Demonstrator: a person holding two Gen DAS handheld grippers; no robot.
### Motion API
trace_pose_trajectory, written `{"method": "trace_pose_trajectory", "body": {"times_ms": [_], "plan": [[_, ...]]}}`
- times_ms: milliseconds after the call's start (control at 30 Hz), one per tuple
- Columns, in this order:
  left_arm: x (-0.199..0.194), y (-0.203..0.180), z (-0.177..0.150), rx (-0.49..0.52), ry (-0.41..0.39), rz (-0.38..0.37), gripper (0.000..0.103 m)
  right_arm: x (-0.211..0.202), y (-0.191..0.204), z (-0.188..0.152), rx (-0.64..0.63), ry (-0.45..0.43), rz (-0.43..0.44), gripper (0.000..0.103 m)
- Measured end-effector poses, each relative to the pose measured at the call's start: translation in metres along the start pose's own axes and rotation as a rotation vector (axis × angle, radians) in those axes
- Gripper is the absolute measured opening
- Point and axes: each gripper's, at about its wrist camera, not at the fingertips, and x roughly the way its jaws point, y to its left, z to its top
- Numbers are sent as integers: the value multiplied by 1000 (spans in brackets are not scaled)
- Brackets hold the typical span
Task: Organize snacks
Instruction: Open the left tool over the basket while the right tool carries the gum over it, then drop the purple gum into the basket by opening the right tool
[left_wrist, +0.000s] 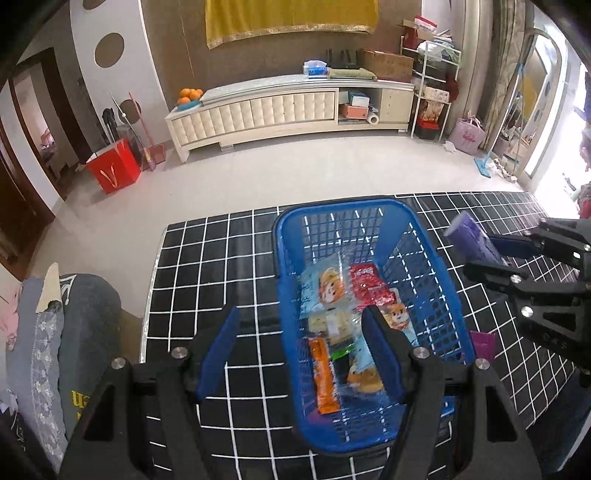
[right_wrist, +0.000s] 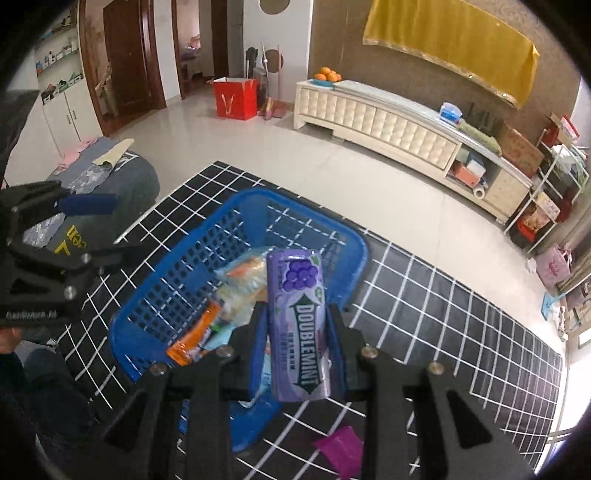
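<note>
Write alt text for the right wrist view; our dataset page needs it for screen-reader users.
The right tool grips a purple Doublemint gum container upright above a blue plastic basket of snack packets on a black, white-gridded table. The left tool is at the left edge, open and empty, and a magenta packet lies on the table beside the basket.

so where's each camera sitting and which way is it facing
Left wrist: sits on the left gripper, looking down and forward over the blue basket of snacks toward the cabinet; its own open fingers show, with the right gripper at right.
Right wrist: sits on the right gripper, looking down over the basket from its right side; its fingers grip a purple gum pack, with the left gripper at left.
Shared: basket, checked mat, gum pack, cabinet, red bag.
</note>
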Motion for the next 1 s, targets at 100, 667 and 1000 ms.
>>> {"method": "trace_pose_trajectory", "body": {"times_ms": [100, 667, 1000], "plan": [[3, 12, -5, -10, 7, 3, 67, 16, 9, 6, -3, 31, -15, 35], [49, 42, -21, -24, 49, -26, 67, 91, 28, 19, 18, 241, -79, 35], [47, 51, -22, -51, 43, -23, 67, 106, 30, 16, 15, 280, -89, 36]]}}
